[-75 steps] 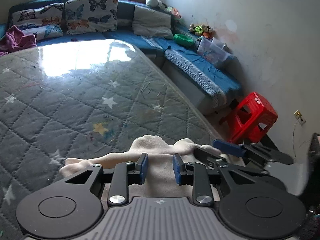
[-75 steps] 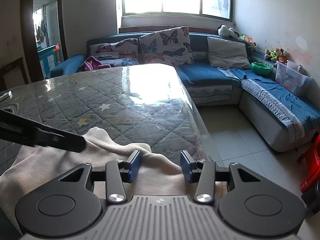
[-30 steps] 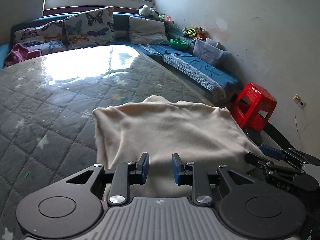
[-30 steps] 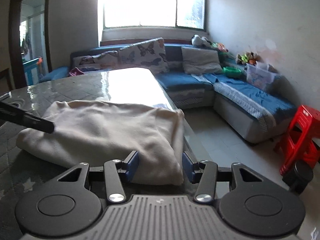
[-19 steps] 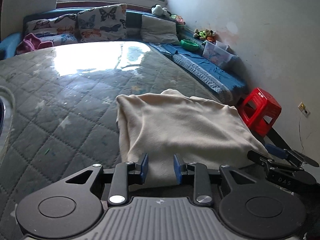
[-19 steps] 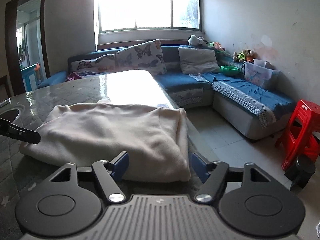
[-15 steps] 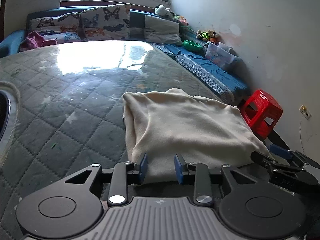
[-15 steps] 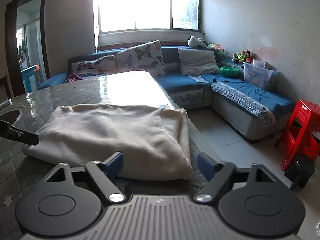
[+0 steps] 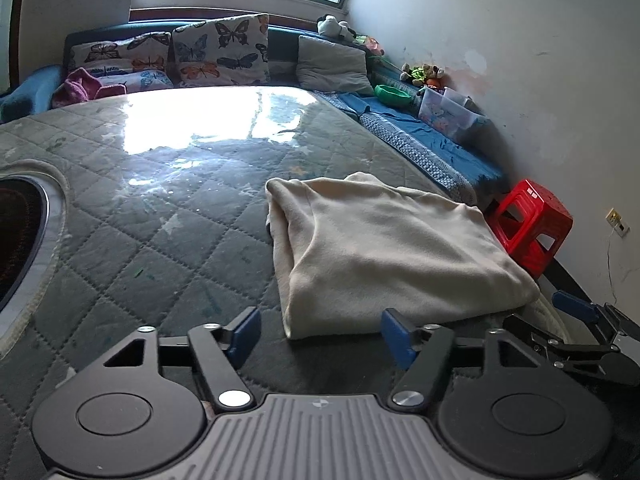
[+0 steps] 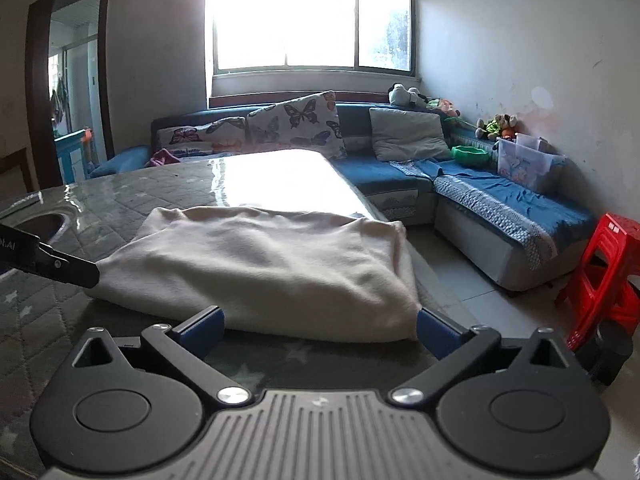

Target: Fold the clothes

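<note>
- Jaws of the left gripper [image 9: 320, 334] stand wide apart, holding nothing; its blue fingertips [image 9: 245, 330] hover just short of the near edge of the cream garment [image 9: 384, 248].
- Jaws of the right gripper [image 10: 318, 330] are likewise spread wide and hold nothing; the blue fingertips [image 10: 202, 328] sit close to the garment's near fold, one toward each end of it.
- Cream garment: lies folded into a rough rectangle, flat on the quilted grey table cover [image 9: 160, 216], near the table's right-hand edge. No gripper touches it.
- In the left wrist view, the right gripper shows at the lower right, beside the garment's near right corner.
- In the right wrist view, one finger of the left gripper enters from the left edge, its tip just beside the garment's left corner.
- Surroundings: a blue sofa [image 10: 472, 188] with butterfly cushions [image 9: 220, 52] runs behind and along the right of the table; a red plastic stool [image 9: 530, 226] stands on the floor to the right.
</note>
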`<state>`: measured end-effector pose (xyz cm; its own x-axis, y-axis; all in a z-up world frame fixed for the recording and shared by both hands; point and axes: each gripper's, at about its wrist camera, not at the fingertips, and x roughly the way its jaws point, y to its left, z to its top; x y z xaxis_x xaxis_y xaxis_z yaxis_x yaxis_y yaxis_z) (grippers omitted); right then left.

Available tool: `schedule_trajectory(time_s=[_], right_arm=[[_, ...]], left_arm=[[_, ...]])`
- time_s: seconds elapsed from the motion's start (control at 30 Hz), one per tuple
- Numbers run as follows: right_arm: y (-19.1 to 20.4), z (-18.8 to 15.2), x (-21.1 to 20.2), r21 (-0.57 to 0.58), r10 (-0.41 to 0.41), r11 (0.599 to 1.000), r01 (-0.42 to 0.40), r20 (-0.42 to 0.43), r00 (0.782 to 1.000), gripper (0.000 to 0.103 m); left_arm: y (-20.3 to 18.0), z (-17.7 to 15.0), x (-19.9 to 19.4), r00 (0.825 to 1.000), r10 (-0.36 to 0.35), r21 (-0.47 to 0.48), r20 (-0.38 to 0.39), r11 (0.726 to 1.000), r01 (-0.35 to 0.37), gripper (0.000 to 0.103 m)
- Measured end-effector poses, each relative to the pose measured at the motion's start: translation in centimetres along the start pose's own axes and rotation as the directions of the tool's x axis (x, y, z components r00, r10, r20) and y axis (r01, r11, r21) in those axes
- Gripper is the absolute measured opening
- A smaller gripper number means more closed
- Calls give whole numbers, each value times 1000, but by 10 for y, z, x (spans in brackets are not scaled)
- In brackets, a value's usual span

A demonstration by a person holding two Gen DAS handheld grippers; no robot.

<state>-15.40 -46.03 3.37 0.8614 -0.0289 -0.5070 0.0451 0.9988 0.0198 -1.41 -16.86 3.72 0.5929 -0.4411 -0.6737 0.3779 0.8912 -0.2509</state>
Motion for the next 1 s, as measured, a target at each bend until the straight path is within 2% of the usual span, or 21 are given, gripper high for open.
schedule_trajectory(time_s=[0.2, 0.33, 0.53, 1.0], right_arm=[[9, -3, -4, 31, 29, 999, -28, -13, 1000, 103], [16, -5, -7, 37, 41, 998, -40, -14, 999, 103], [27, -6, -8, 32, 70, 997, -69, -27, 997, 103], [46, -8, -7, 13, 71, 997, -71, -54, 996, 103]], left_arm=[[1, -8, -9, 1000, 14, 18, 17, 1000, -14, 93], [3, -11, -13, 999, 21, 18, 29, 1000, -22, 101], [7, -17, -18, 999, 30, 11, 31, 999, -30, 103], [13, -26, -25, 998, 57, 13, 13, 998, -57, 103]])
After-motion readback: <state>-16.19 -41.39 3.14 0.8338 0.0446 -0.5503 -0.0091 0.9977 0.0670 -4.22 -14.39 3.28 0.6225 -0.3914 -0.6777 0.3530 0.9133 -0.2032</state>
